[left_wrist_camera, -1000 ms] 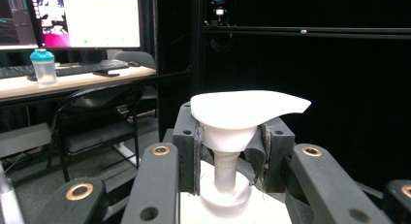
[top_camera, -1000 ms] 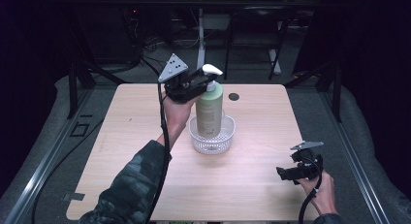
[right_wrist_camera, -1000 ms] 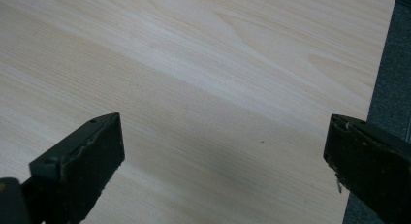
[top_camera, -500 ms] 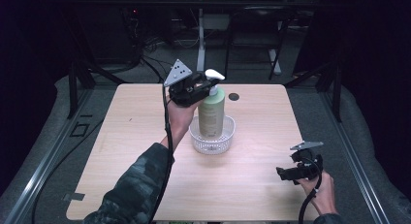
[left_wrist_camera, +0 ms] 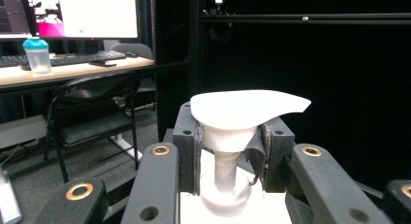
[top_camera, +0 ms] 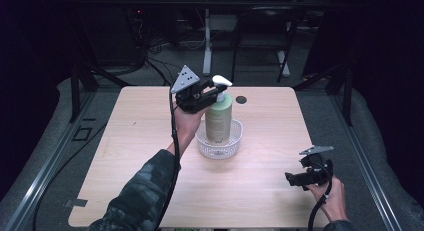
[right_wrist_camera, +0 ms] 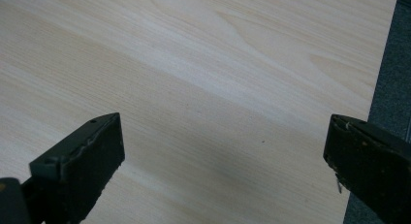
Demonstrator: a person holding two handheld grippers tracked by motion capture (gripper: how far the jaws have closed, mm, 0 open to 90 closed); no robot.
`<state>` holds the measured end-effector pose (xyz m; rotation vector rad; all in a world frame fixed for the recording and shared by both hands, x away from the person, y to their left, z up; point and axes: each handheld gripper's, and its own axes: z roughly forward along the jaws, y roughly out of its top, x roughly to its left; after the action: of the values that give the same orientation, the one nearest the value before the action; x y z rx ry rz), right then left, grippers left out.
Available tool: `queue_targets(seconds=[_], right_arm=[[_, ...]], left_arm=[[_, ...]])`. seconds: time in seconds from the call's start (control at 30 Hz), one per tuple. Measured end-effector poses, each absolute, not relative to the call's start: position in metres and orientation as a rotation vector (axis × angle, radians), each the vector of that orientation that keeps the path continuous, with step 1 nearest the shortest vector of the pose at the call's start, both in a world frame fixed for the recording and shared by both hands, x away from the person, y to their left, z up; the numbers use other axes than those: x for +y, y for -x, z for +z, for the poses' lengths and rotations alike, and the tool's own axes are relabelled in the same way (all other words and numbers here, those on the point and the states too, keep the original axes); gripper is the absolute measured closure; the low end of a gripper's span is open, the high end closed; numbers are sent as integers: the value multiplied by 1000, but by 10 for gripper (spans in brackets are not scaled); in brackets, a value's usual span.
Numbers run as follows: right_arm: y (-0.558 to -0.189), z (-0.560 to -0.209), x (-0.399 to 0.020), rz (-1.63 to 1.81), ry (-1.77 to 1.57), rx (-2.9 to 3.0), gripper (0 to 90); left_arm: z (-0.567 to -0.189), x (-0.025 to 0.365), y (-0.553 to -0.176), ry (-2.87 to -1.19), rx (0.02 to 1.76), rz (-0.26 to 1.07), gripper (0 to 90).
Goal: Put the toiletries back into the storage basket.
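A pale green pump bottle (top_camera: pixel 219 118) with a white pump head (left_wrist_camera: pixel 247 107) stands upright in a clear plastic bowl (top_camera: pixel 235 141) at the middle of the wooden table (top_camera: pixel 270 121). My left gripper (top_camera: pixel 216 93) comes in level from the left and is shut on the bottle's white neck just under the pump head; in the left gripper view the left gripper (left_wrist_camera: pixel 228 146) has both pads against that neck. My right gripper (top_camera: pixel 292 178) hovers low near the front right corner, open, and in the right gripper view nothing but bare wood lies between the right gripper's (right_wrist_camera: pixel 223 156) jaws.
A small dark hole (top_camera: pixel 241 99) sits in the tabletop behind the bowl. Beyond the table are metal frame legs and cables on a grey floor. In the left gripper view a chair (left_wrist_camera: pixel 92 112) and a desk with a teal-lidded shaker (left_wrist_camera: pixel 38 56) stand far back.
The left gripper and the bottle in it have sunk a little toward the bowl. The right gripper has kept still.
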<state>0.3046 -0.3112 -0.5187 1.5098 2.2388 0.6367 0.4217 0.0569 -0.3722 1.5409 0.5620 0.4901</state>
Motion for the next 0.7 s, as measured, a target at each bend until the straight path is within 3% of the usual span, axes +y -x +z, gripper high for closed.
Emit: queue_targets(seconds=[0.7], right_arm=[[-305, -519, -311, 639, -1511, 2239, 5]], left_arm=[[-392, 52, -424, -1564, 570, 502, 671]])
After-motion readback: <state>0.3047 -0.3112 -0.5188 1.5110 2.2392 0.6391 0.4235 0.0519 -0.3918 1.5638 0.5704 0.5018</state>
